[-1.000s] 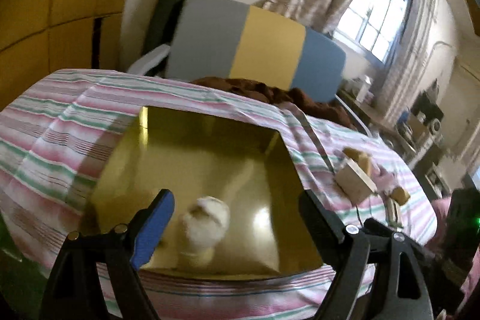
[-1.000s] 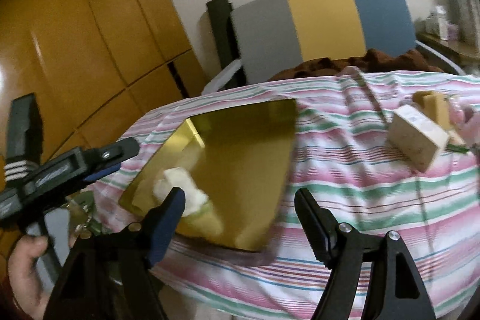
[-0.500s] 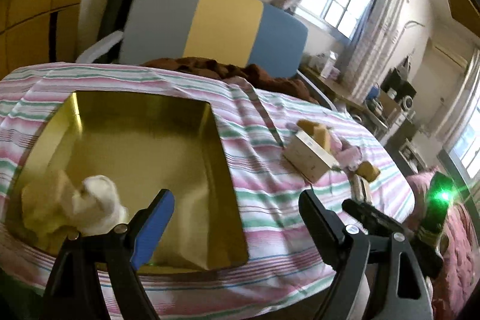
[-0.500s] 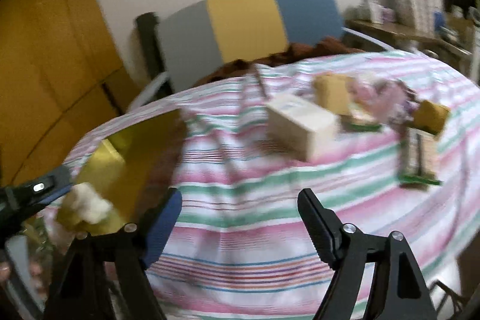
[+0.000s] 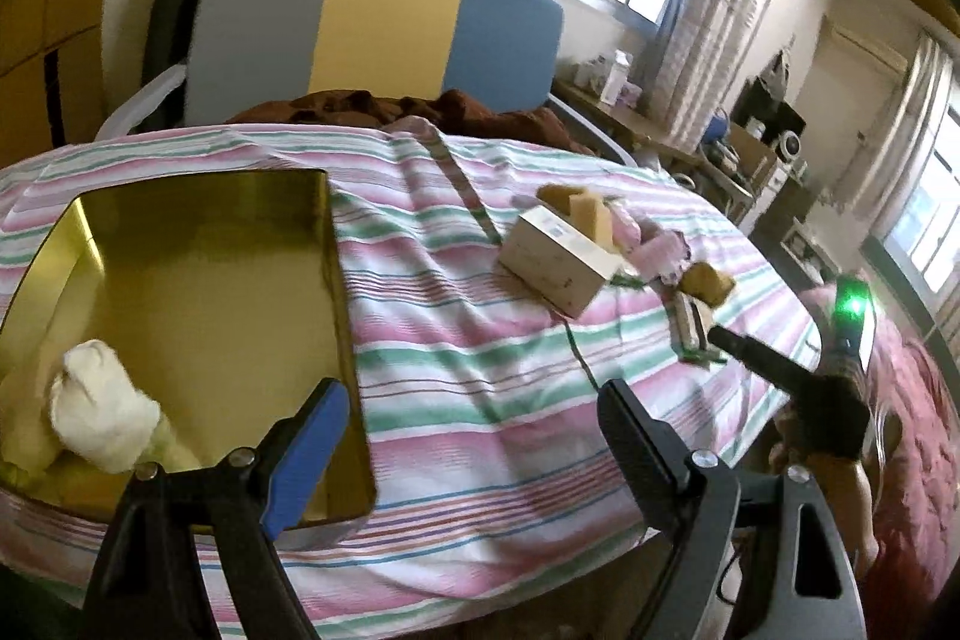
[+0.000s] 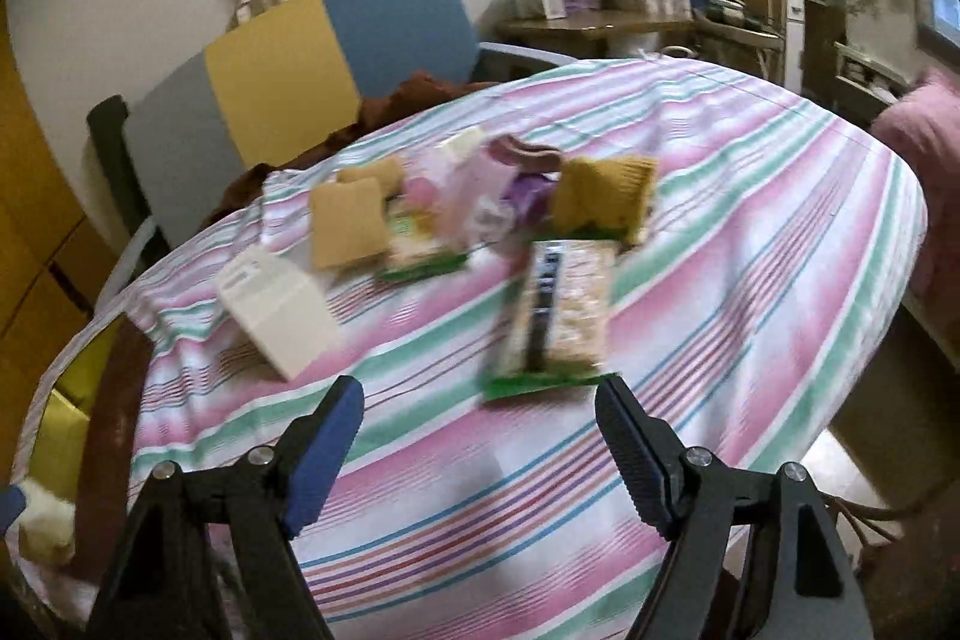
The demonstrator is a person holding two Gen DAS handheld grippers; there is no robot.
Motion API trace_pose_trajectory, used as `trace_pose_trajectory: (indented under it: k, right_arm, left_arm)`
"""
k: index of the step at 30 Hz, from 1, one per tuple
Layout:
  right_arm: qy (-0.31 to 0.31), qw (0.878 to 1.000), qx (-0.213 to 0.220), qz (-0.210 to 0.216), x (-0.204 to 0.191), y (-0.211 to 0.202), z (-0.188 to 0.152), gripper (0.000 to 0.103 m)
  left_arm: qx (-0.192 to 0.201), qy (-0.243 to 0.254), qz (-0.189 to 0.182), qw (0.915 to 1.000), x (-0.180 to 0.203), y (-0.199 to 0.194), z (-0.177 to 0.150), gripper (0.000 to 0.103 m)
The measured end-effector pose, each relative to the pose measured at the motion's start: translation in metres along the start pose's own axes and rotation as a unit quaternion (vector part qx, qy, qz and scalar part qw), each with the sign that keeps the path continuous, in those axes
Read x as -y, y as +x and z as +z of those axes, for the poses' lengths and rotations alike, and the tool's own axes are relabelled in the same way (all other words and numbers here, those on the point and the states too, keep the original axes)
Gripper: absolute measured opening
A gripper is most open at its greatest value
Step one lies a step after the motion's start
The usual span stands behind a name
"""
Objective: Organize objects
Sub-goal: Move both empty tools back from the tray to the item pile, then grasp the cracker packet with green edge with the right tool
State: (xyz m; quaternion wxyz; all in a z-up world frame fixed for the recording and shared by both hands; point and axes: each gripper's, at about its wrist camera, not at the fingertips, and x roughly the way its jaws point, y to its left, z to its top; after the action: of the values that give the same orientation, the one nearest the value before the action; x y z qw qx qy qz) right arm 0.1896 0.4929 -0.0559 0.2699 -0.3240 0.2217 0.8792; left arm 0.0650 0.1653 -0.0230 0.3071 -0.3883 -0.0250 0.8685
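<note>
Striped tablecloth [image 6: 750,232]; gold tin tray [image 5: 180,280] at left edge holds one white bundle [image 5: 99,415]. Green-edged snack packet [image 6: 558,316] lies mid-table, ahead of the right gripper [image 6: 480,436], jaws wide, empty. Left gripper [image 5: 474,430] wide, empty. Straddle packet's narrow width, approach low.

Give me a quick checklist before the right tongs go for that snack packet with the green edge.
1. Right tongs empty, pads apart: ok.
2. Snack packet lies flat on the striped cloth, just ahead of the tongs: ok.
3. Packet clear of neighbours: not ok at its far end, where it meets the yellow pouch; near end is free.
4. Left tongs empty and open: ok.
5. Gold tray has room; only a white wad sits in a near corner: ok.
6. Packet's exact outline: cannot tell, picture is blurred.
</note>
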Motion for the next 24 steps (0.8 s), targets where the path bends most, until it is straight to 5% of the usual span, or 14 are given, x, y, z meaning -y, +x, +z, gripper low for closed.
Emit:
trace_pose_trajectory:
  k: [9, 17, 20, 24]
  right_arm:
    - [0.015, 1.000, -0.004, -0.022, 0.017, 0.023, 0.015, 0.084]
    - [-0.008, 0.998, -0.030, -0.055, 0.017, 0.069, 0.032, 0.082]
    - [-0.026, 0.997, -0.042, -0.066, 0.015, 0.084, 0.032, 0.057]
    - [-0.046, 0.997, -0.013, -0.054, 0.013, 0.088, 0.028, 0.047]
  left_arm:
    - [-0.022, 0.042, -0.025, 0.9986, 0.034, 0.016, -0.005, 0.087]
    - [-0.051, 0.037, -0.008, 0.9979, 0.047, 0.042, 0.003, 0.087]
    - [-0.063, 0.015, -0.001, 0.9979, 0.048, 0.058, 0.012, 0.087]
    - [-0.071, -0.001, 0.009, 0.9974, 0.056, 0.081, 0.022, 0.087]
